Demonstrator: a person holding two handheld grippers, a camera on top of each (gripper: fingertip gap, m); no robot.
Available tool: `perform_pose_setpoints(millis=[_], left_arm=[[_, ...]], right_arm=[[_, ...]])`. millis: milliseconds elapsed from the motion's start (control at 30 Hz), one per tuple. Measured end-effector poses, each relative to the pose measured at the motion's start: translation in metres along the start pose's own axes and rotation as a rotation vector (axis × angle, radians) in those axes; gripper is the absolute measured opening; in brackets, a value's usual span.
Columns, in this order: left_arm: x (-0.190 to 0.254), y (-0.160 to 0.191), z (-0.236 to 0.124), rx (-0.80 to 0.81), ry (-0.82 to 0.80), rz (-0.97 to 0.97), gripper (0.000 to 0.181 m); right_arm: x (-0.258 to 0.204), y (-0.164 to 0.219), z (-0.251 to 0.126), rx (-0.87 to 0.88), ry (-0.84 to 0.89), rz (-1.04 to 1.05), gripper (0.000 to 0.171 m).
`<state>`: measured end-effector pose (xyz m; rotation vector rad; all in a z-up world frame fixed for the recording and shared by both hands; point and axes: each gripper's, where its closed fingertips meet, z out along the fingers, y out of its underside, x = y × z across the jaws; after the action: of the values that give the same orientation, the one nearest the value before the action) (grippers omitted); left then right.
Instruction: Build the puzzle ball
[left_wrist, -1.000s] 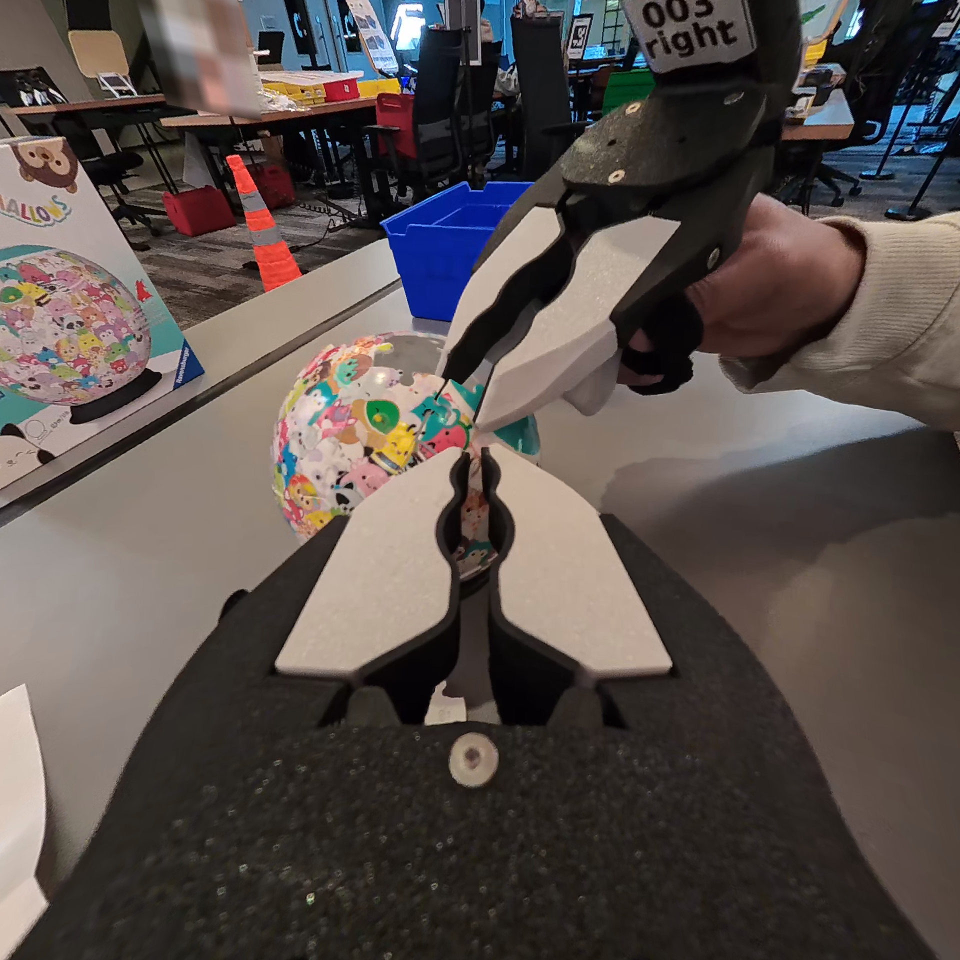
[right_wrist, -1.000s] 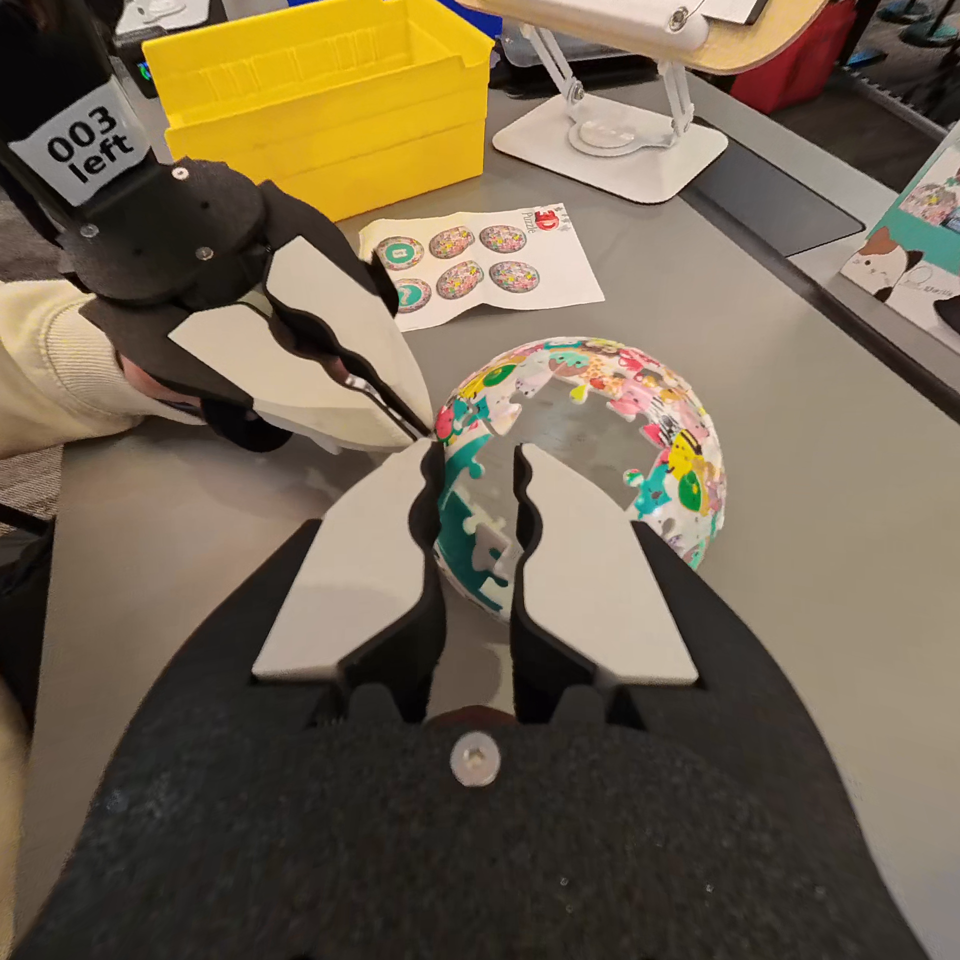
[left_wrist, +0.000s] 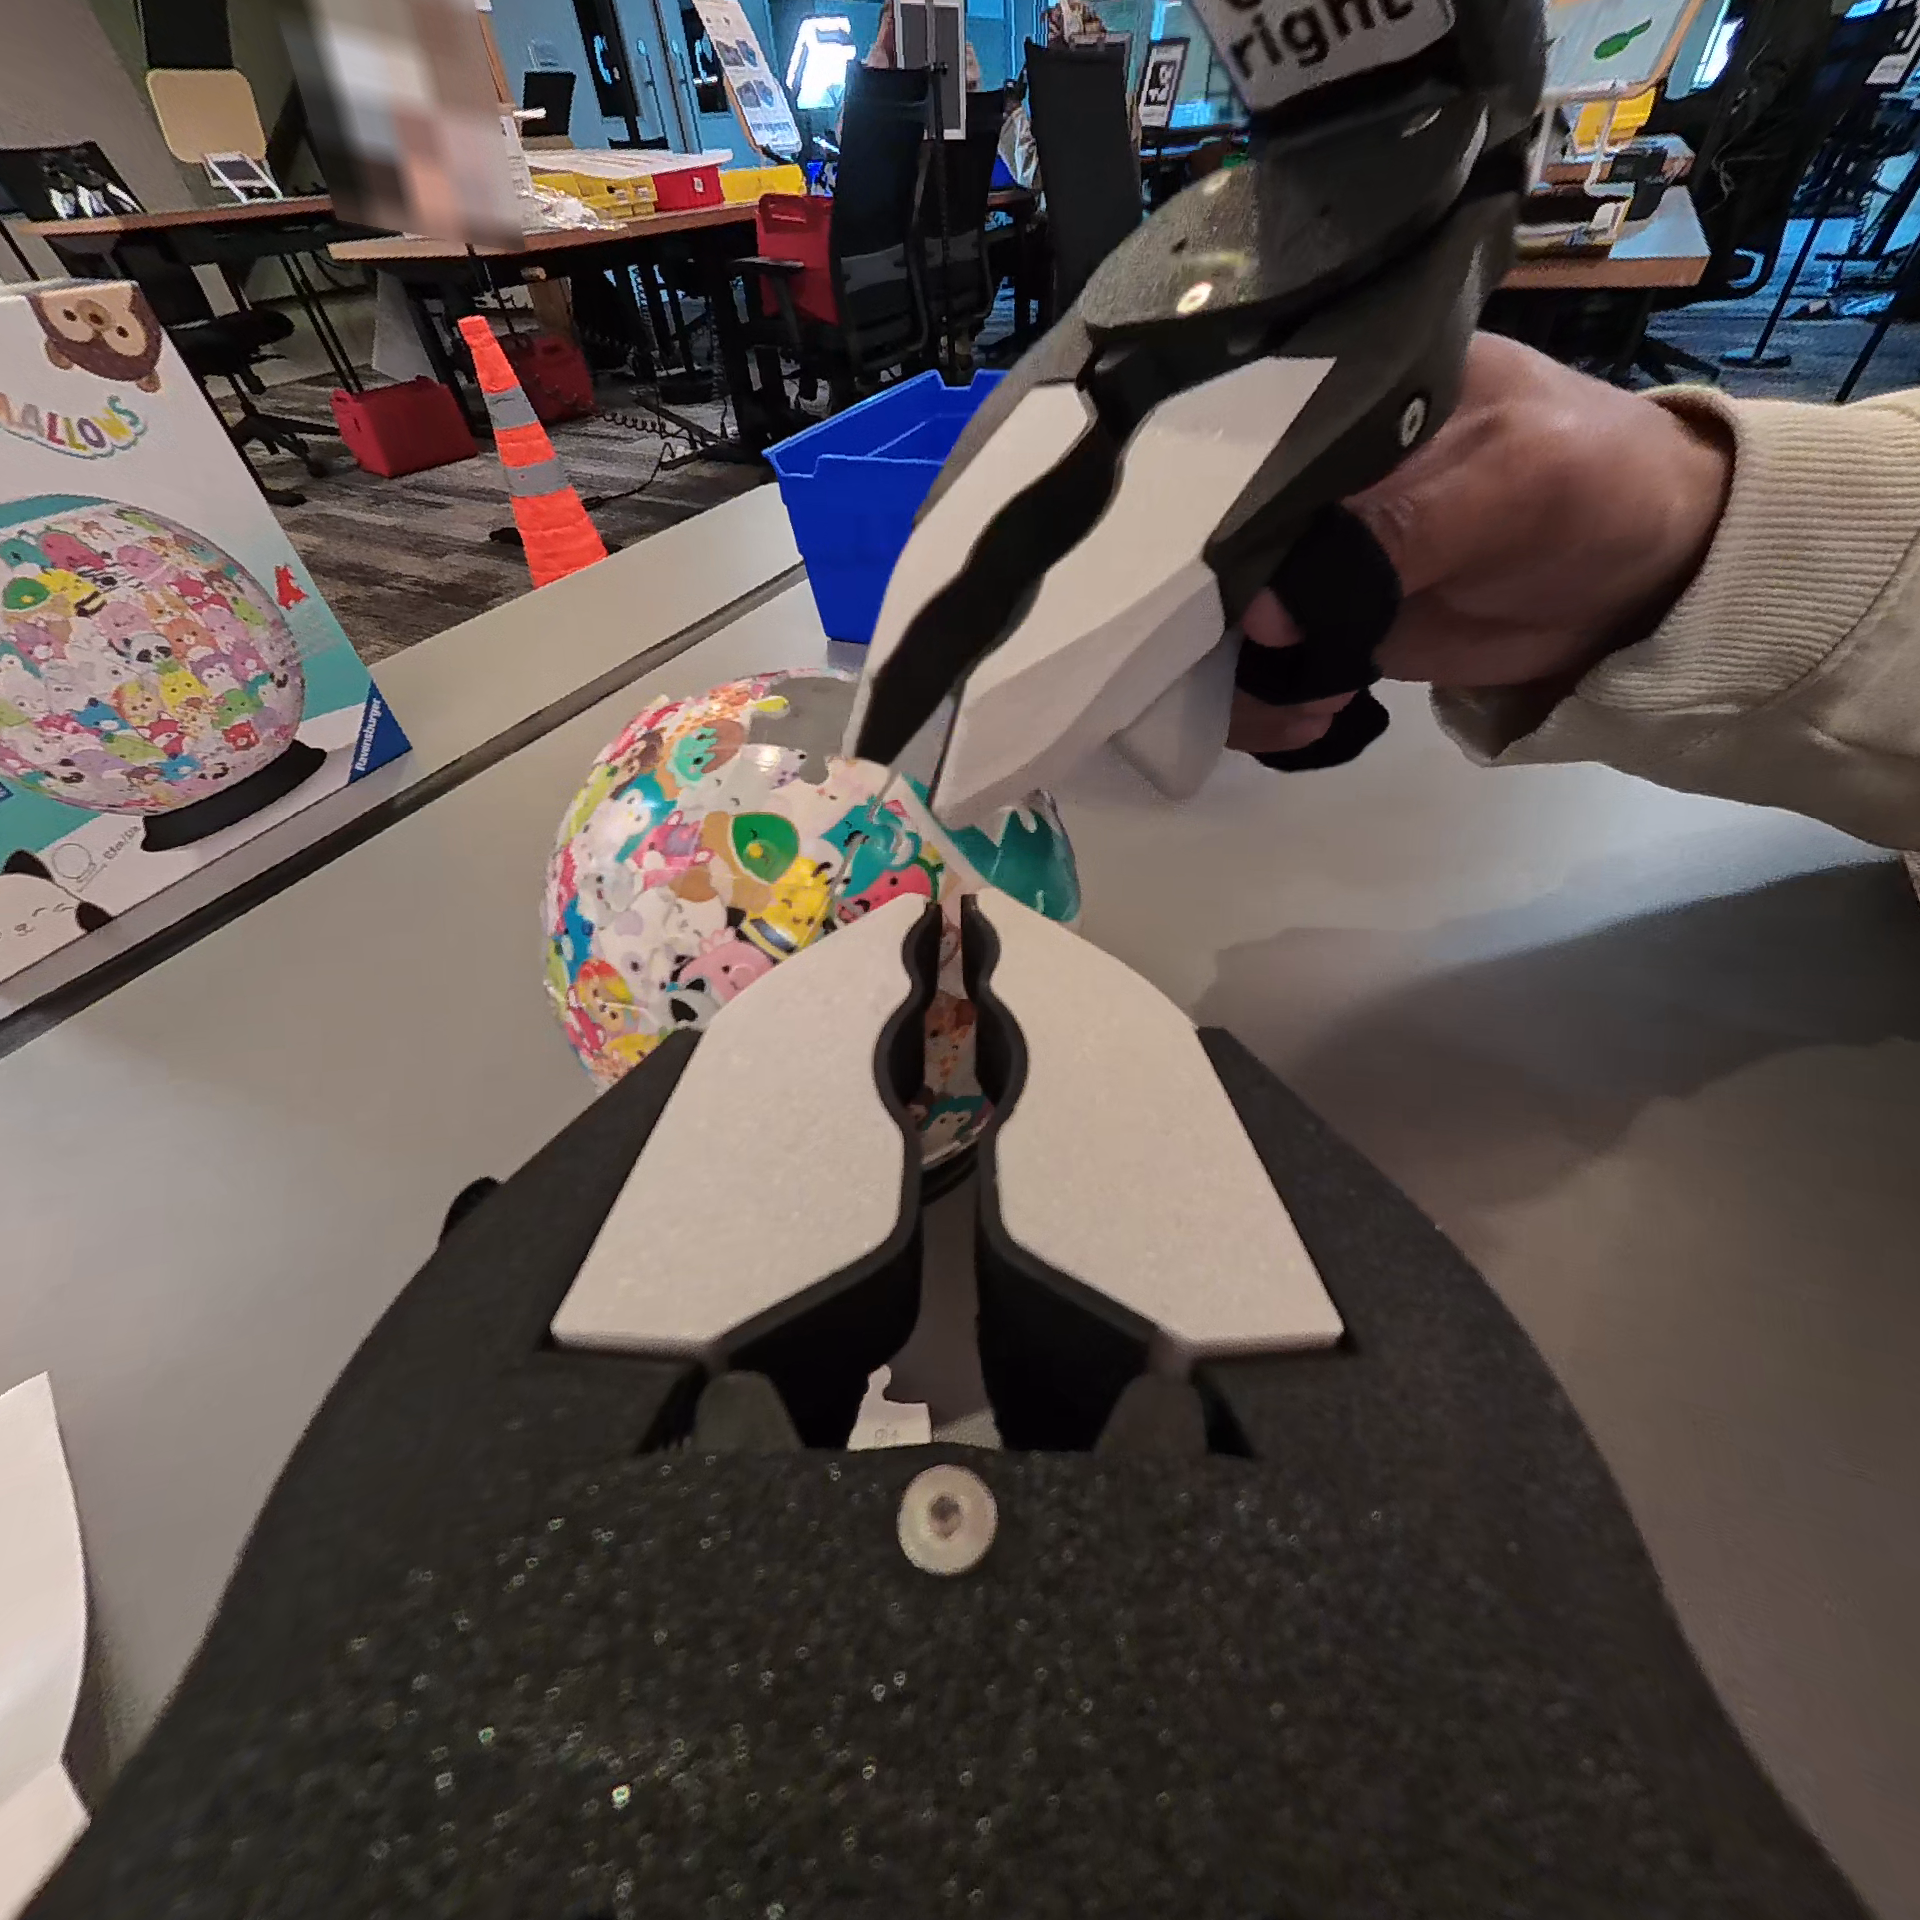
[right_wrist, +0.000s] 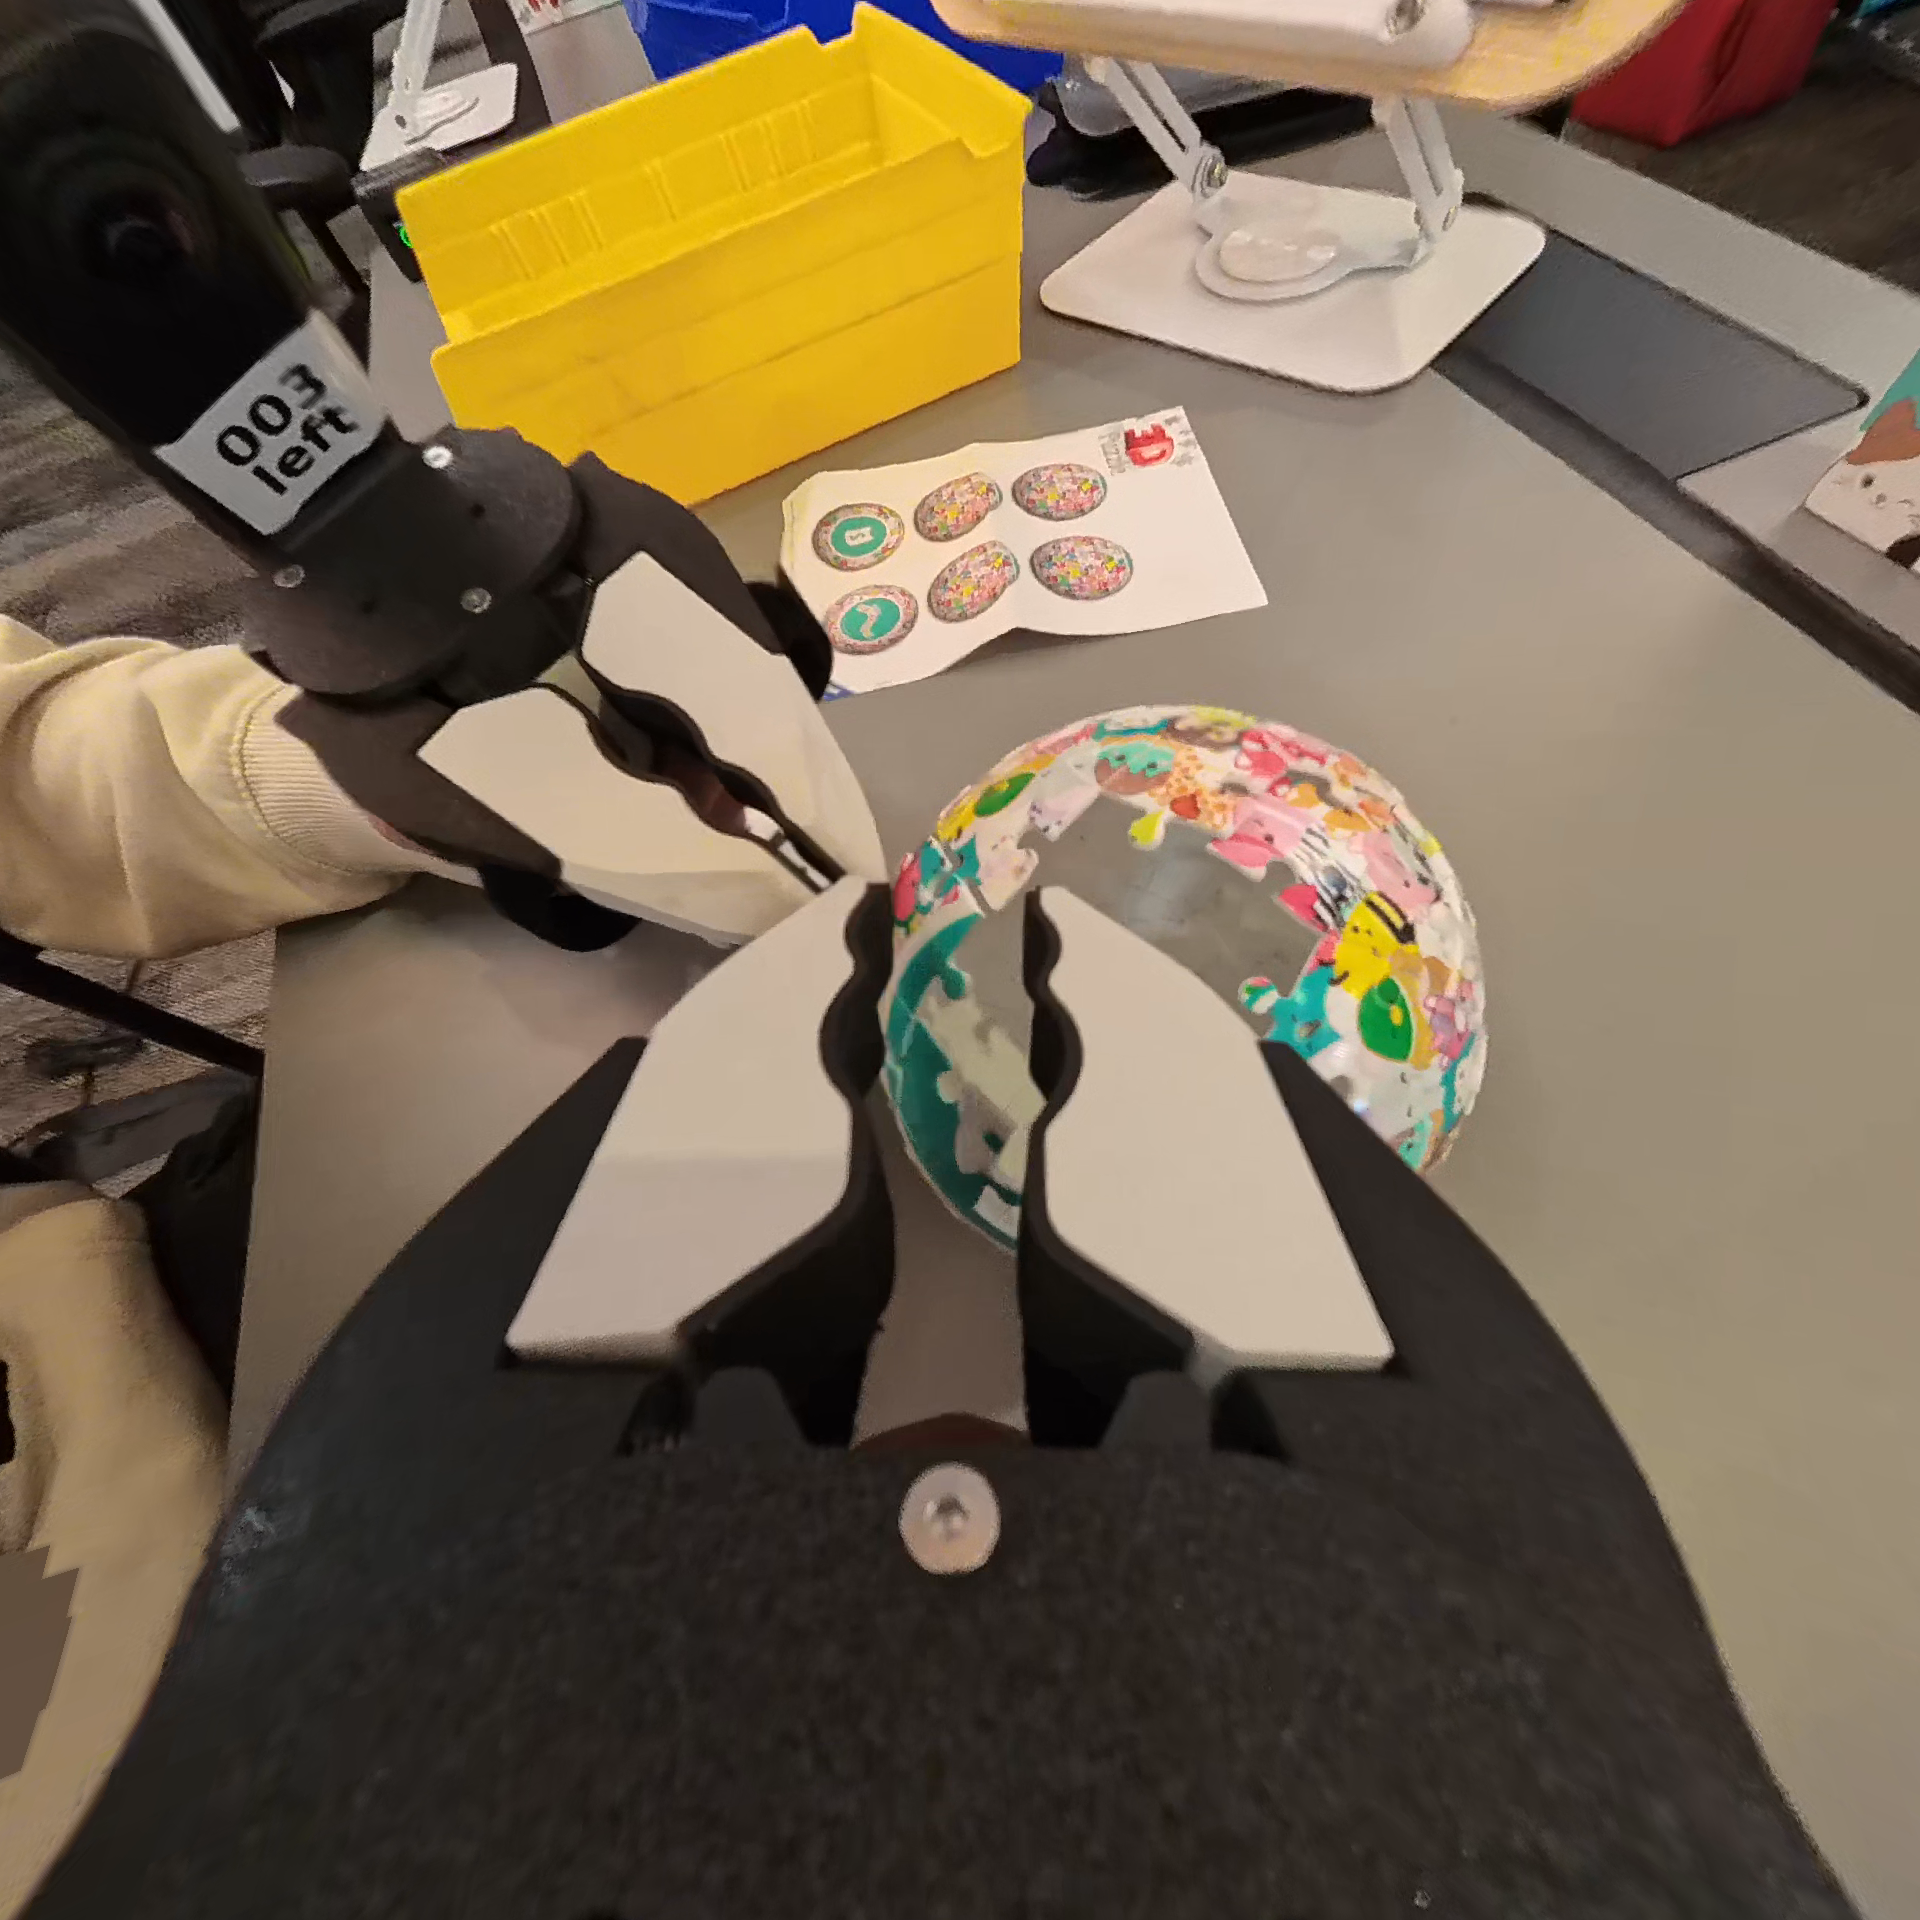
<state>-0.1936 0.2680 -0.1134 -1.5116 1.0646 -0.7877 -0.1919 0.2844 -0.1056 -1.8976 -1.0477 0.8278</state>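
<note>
The puzzle ball (right_wrist: 1340, 935) sits on the grey table (right_wrist: 1558, 1455), only partly built; a wide gap near its top shows the hollow inside, and the colourful cartoon-patterned shell curves round the rest, with a teal band on the side nearest the right gripper (right_wrist: 961, 904). That gripper's two fingers stand apart, straddling the ball's near edge by the gap; whether either finger actually touches the shell I cannot tell. In the left wrist view it (left_wrist: 909, 779) comes down from above with its tips at the top of the ball (left_wrist: 727, 894), held by a hand (left_wrist: 1538, 540) in a cream sleeve. The left gripper (left_wrist: 951, 909) has its fingers drawn nearly together, only a thin slit between them, tips right at the ball's side; from the right wrist view it (right_wrist: 847, 878) looks the same, tips pressed close at the ball's left edge, though whether a piece is pinched there I cannot make out. Beyond the ball lies a printed sheet (right_wrist: 1029, 551) with round pictures on it; behind that is a yellow bin (right_wrist: 727, 291), and a white stand (right_wrist: 1299, 270) to its right. On the far side stand the puzzle's box (left_wrist: 156, 623), a blue bin (left_wrist: 862, 488) and, on the floor, an orange cone (left_wrist: 530, 457).
</note>
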Motion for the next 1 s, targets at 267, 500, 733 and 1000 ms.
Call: perform_pose_setpoints(millis=[267, 500, 733, 1000], left_arm=[[0.0002, 0.0002, 0.0001, 0.001, 0.001, 0.0, 0.003], [0.0009, 0.0003, 0.0012, 0.003, 0.006, -0.003, 0.001], [-0.0021, -0.0004, -0.001, 0.005, -0.009, 0.001, 0.004], [-0.0034, -0.0018, -0.0004, 0.012, -0.014, 0.0, 0.004]], right_arm=[[0.0047, -0.0022, 0.0024, -0.042, 0.099, -0.177, 0.021], [0.0054, 0.0003, 0.0026, -0.063, 0.131, -0.218, 0.019], [0.0053, 0.0, 0.0026, -0.058, 0.12, -0.202, 0.015], [0.0059, -0.0001, 0.0024, -0.059, 0.119, -0.191, 0.015]])
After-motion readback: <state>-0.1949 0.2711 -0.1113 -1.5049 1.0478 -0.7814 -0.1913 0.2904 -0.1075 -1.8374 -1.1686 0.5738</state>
